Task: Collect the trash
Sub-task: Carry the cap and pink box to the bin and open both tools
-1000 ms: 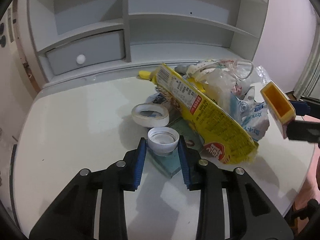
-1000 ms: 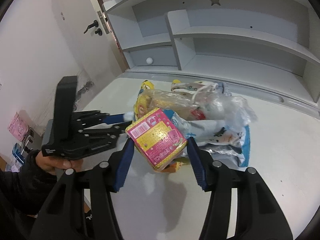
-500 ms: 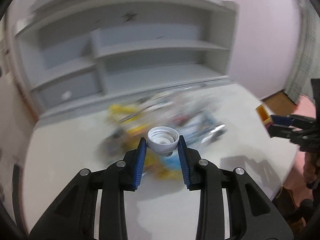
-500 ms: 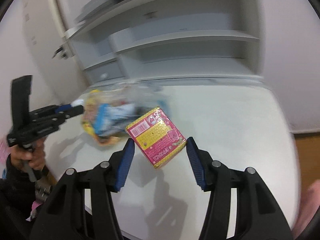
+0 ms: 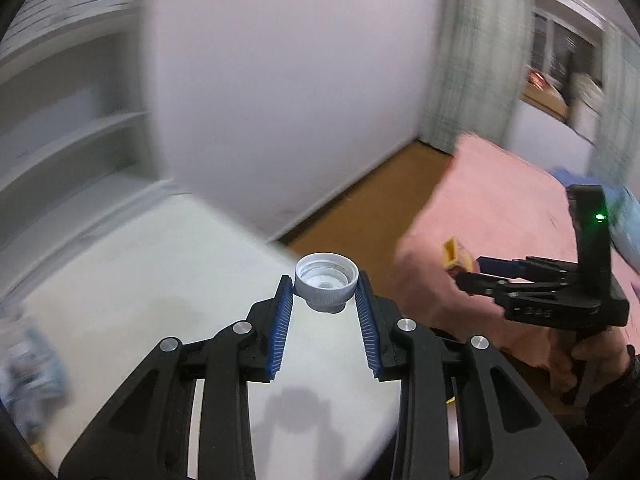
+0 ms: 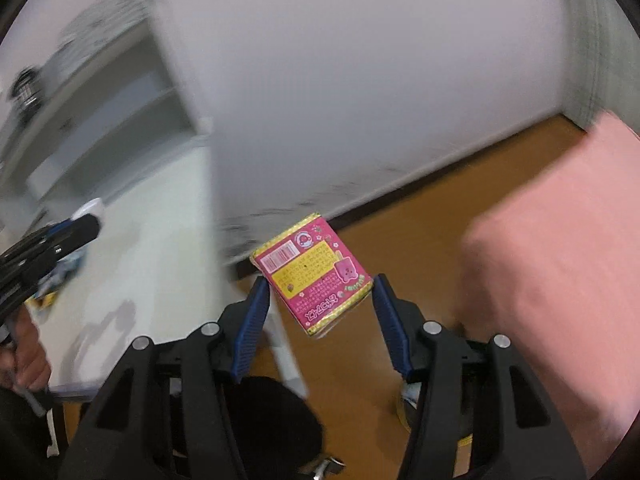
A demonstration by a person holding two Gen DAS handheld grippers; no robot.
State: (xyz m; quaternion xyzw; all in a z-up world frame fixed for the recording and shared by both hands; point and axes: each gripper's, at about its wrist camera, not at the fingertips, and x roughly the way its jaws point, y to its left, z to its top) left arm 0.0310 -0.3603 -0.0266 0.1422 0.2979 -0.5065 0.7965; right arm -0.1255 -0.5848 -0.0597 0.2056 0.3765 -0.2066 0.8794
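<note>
My left gripper (image 5: 325, 290) is shut on a white plastic bottle cap (image 5: 326, 280), held open side up over the right edge of the white desk (image 5: 168, 288). My right gripper (image 6: 318, 292) is shut on a small pink and yellow carton (image 6: 314, 272), tilted, hanging over the brown floor (image 6: 420, 232) beyond the desk edge. The right gripper (image 5: 464, 270) also shows in the left wrist view at the right, with the carton's yellow end (image 5: 454, 254) at its tips. In the right wrist view, the left gripper (image 6: 92, 222) shows at the left edge with the cap (image 6: 90, 206).
A pink cloth-covered surface (image 6: 560, 272) lies at the right, above the floor. A white wall (image 5: 280, 92) stands behind. Shelves (image 5: 64, 132) sit at the back left of the desk. Blurred wrappers (image 5: 28, 360) lie at the desk's left. A hand (image 5: 592, 364) grips the right tool.
Both grippers have swung right, away from the trash pile and the shelves, carrying the cap and the carton. The right gripper now hangs past the desk edge over the floor.
</note>
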